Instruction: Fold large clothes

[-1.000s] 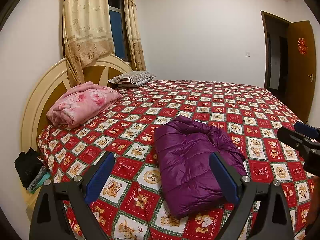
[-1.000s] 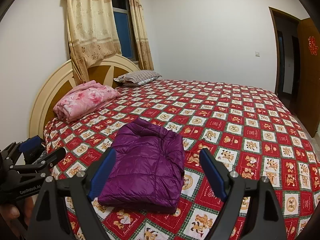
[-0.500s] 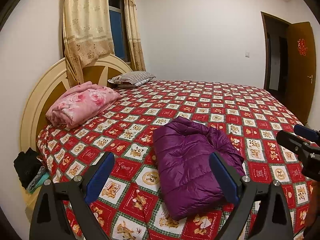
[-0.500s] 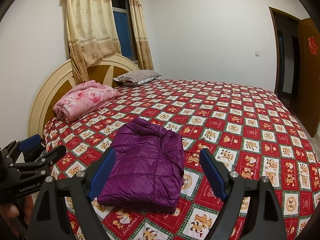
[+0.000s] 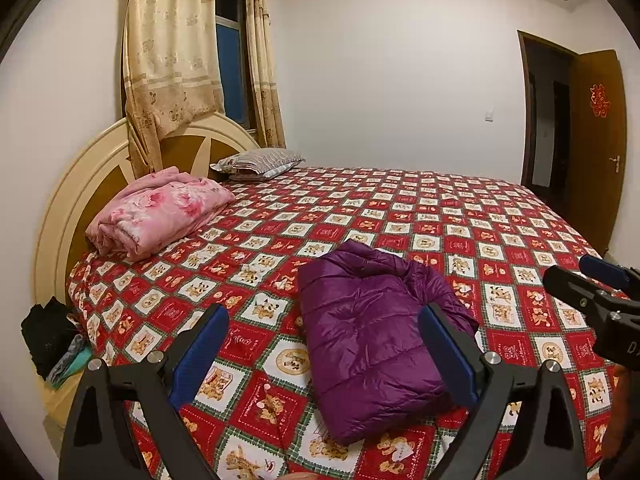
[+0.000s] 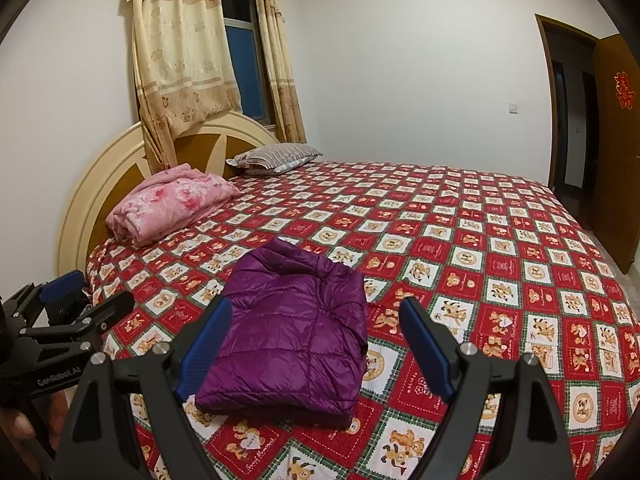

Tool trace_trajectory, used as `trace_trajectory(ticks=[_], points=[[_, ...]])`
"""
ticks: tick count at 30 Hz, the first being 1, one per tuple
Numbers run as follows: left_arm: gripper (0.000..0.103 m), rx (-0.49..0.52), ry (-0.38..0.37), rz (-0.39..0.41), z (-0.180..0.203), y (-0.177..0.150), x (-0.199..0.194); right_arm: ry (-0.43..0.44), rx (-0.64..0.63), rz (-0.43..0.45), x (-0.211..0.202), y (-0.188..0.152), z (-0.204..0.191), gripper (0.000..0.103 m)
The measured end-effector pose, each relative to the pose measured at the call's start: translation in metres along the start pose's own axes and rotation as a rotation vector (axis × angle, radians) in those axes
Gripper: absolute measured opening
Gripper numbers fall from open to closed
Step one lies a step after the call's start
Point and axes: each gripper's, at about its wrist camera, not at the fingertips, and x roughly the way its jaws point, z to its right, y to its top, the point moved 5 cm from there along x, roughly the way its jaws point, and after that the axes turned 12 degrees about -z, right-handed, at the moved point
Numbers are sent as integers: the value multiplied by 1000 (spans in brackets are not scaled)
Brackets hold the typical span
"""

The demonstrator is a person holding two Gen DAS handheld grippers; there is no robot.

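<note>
Fingers of each hand-held gripper, left (image 5: pixel 324 354) and right (image 6: pixel 316 344), spread wide, empty, above folded purple jacket (image 6: pixel 292 336).

The purple puffer jacket (image 5: pixel 372 332) lies folded into a compact, shiny quilted rectangle on the bedspread (image 5: pixel 460 216), near its front edge, collar end pointing away.
</note>
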Motion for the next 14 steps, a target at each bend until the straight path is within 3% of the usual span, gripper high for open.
trace_trajectory(ticks=[14], points=[[96,11,6,2,7,-2,6,0,2,-2,0,-1,3,88]])
